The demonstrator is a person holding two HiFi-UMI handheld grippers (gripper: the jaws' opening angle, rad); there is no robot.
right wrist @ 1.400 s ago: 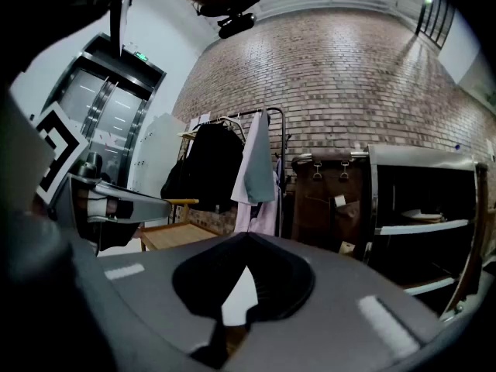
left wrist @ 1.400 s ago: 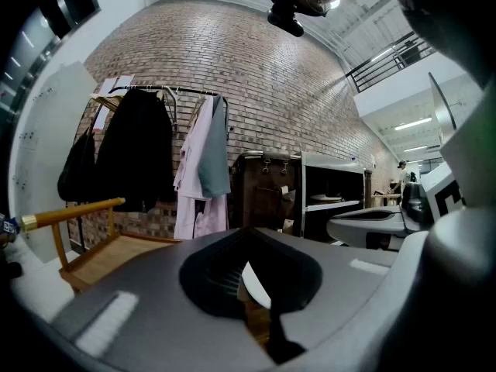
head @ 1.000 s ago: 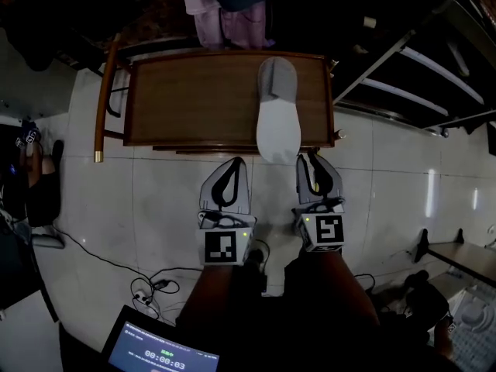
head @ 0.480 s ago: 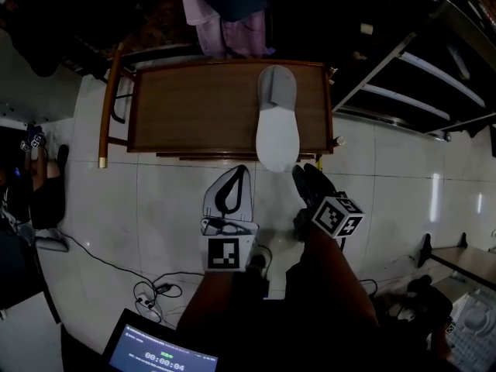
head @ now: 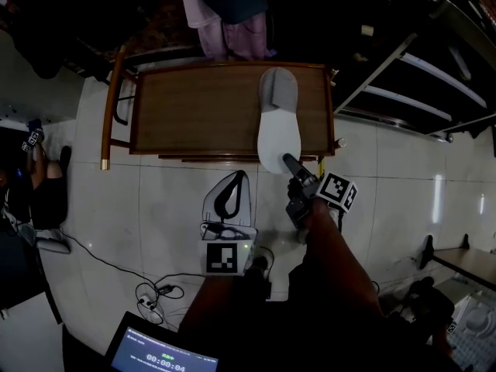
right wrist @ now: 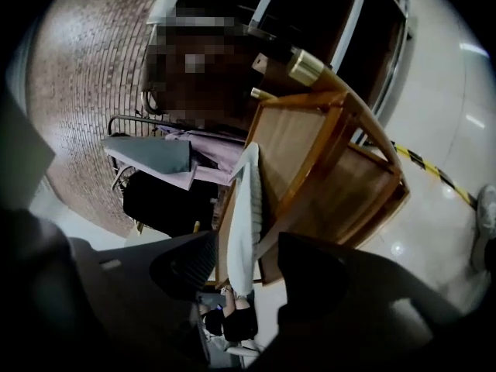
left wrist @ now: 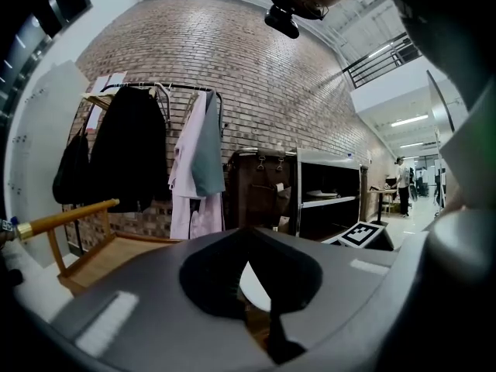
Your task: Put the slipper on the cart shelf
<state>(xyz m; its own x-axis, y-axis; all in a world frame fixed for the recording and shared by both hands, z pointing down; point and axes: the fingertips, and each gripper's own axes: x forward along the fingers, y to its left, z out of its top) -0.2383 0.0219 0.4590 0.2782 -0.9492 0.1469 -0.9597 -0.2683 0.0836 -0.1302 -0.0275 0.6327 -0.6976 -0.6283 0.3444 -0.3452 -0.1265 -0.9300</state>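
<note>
A white slipper [head: 277,126] with a grey upper lies lengthwise on the wooden cart shelf [head: 194,107], its heel hanging over the near edge. My right gripper [head: 293,169] is rolled onto its side at that heel. Its jaws are opening, with the slipper's sole [right wrist: 243,208] seen edge-on between them and a gap on one side. My left gripper [head: 237,178] hangs over the tiled floor just left of the heel, shut and empty. In the left gripper view its jaws [left wrist: 249,235] meet, and a white sliver shows through the hole.
The cart's curved handle [head: 108,107] runs down its left side. Coats and a pink garment [head: 229,10] hang behind the cart. Metal shelving [head: 411,68] stands to the right. Cables [head: 147,289] and a screen [head: 159,355] lie near my feet. A person sits at the far left [head: 35,177].
My right gripper has rolled onto its side, moved forward to the slipper's heel and spread its jaws. The left gripper has hardly moved. The slipper stays on the shelf.
</note>
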